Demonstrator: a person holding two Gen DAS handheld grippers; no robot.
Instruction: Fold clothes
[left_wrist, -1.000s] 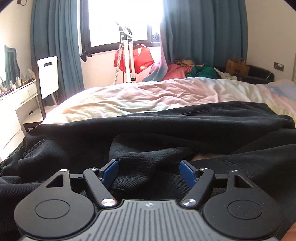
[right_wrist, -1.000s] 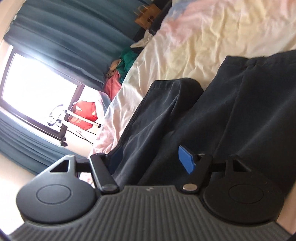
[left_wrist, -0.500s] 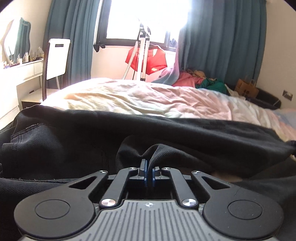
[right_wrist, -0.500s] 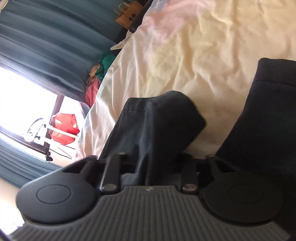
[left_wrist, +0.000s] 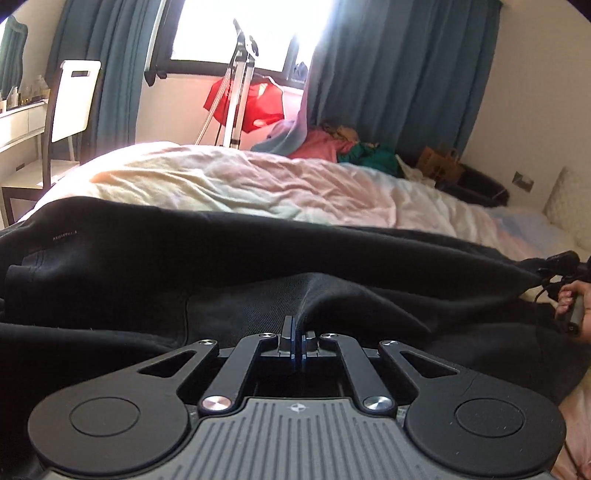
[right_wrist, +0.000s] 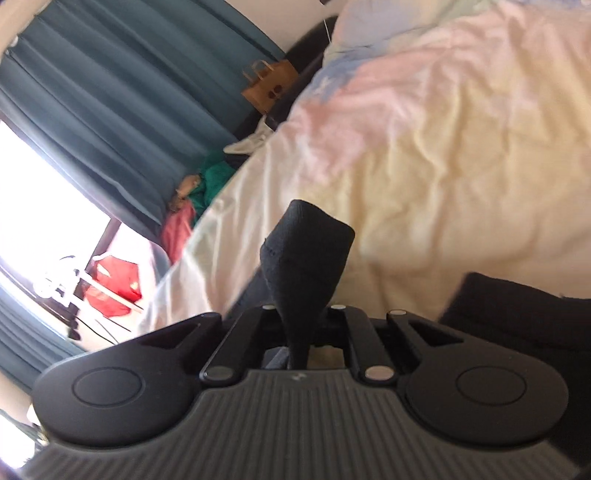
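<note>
A black garment (left_wrist: 258, 258) lies spread across the near part of the bed. My left gripper (left_wrist: 296, 341) is shut on a raised fold of it, low over the cloth. My right gripper (right_wrist: 301, 343) is shut on a corner of the same black garment (right_wrist: 306, 254), lifted clear of the sheet; the corner sticks up beyond the jaws. More of the black cloth shows at lower right in the right wrist view (right_wrist: 517, 306). The right gripper and the hand holding it show at the right edge of the left wrist view (left_wrist: 570, 291).
The bed has a rumpled pastel sheet (left_wrist: 240, 184). Behind it are teal curtains (left_wrist: 399, 74), a tripod (left_wrist: 238, 85) with a red cloth, a pile of clothes (left_wrist: 343, 146), a brown paper bag (left_wrist: 439, 162) and a chair (left_wrist: 70, 107) at left.
Both grippers were open over the black cloth a second ago; both have since shut on it. The right one has lifted its corner and pulled it away from the rest.
</note>
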